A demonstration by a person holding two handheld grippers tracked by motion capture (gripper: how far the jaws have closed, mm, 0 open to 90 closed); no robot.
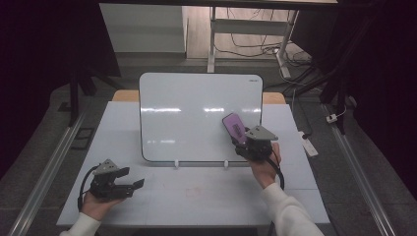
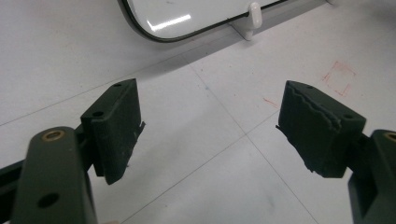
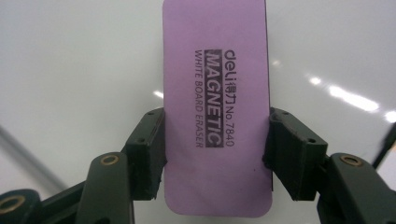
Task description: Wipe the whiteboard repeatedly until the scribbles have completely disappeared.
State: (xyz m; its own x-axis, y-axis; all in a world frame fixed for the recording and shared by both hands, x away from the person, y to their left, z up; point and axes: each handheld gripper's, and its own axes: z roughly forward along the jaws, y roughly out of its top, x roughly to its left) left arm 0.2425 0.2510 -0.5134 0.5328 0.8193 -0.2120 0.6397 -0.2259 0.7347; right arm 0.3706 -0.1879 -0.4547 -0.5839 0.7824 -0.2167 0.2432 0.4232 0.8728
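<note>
- The left gripper [image 1: 129,181] rests low over the table [image 1: 196,196], in the person's left hand, well apart from the work. Its jaws stand spread with nothing between them, and the left gripper view shows bare tabletop ahead of them, which suggests it is parked to stay out of the way.
- Ahead of that gripper and off to its right, the whiteboard [image 1: 196,118] stands propped on small white feet [image 2: 252,16], leaning back so its face is easy to reach and wipe.
- The right gripper [image 3: 215,149] pinches a purple eraser [image 3: 217,107] by its two long edges. The eraser sticks out past the jaw tips, printed back toward the camera, so presumably its wiping side faces the board.
- In the high view that eraser [image 1: 235,128] sits just ahead of the right gripper [image 1: 248,142], over the board's lower right part, tilted; whether it touches cannot be told.
</note>
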